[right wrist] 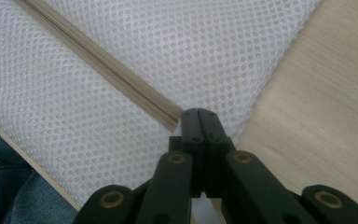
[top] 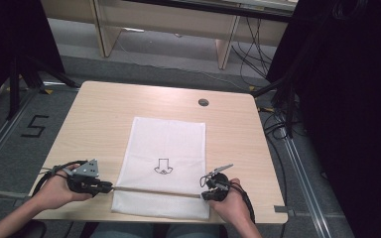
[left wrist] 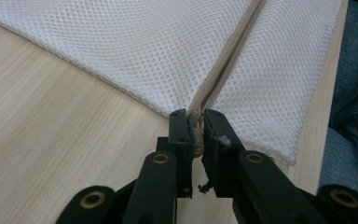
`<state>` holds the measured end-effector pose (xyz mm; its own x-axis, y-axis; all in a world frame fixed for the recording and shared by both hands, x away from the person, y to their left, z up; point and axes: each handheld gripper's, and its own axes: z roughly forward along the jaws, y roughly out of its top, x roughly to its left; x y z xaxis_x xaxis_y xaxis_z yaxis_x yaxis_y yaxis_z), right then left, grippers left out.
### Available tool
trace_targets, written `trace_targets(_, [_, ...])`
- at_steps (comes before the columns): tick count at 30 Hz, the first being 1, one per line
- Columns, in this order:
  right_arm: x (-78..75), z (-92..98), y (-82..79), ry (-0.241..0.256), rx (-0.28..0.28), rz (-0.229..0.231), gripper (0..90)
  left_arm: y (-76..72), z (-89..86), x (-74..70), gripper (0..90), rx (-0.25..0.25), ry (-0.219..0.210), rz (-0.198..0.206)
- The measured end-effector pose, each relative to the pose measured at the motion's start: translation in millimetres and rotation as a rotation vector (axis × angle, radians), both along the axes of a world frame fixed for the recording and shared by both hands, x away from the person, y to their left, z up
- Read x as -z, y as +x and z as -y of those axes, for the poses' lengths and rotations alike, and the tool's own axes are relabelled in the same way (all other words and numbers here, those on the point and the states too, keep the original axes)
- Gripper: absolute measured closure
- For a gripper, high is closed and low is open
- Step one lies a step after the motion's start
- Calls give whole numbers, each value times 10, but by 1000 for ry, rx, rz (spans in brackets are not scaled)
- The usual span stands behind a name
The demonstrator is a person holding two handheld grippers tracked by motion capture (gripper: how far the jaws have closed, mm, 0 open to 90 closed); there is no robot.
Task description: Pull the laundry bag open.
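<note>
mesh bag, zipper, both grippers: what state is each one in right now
mesh bag: lies flat on the table, near edge toward the person
zipper: looks closed along the stretch in view
left gripper: shut on the zipper at the bag's left end
right gripper: shut on the bag at the zipper's right end

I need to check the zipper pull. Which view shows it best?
The left gripper view: the zipper pull sits pinched between the left gripper jaws. The right gripper view shows the zipper's far end; the high view, a thin line.
</note>
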<state>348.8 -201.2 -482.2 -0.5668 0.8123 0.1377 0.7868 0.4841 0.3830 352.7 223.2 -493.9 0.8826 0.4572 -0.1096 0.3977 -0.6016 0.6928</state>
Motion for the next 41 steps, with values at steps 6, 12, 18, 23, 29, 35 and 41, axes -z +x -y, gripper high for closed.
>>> trace_targets(6, [-1, 3, -3, 4, -24, 19, 878, 2, 1, 4, 810, 0, -4, 3])
trace_targets(12, [-26, -2, -8, 0, -23, 19, 804, 24, -39, -17, 764, -10, -12, 0])
trace_targets(18, [-38, 27, 7, 19, -7, 26, 729, 62, -54, -55, 591, -87, -130, -5])
trace_targets(23, [-75, 42, 18, 19, 13, 59, 698, 118, -27, -67, 483, -161, -180, 10])
trace_targets(29, [-114, 84, 45, 44, 26, 121, 665, 274, 84, -96, 400, -274, -252, 20])
trace_targets(35, [-133, 112, 48, 69, 48, 140, 649, 402, 229, -68, 366, -317, -257, 46])
trace_targets(41, [-117, 173, 66, 81, 61, 150, 637, 402, 201, 8, 379, -308, -219, 40])
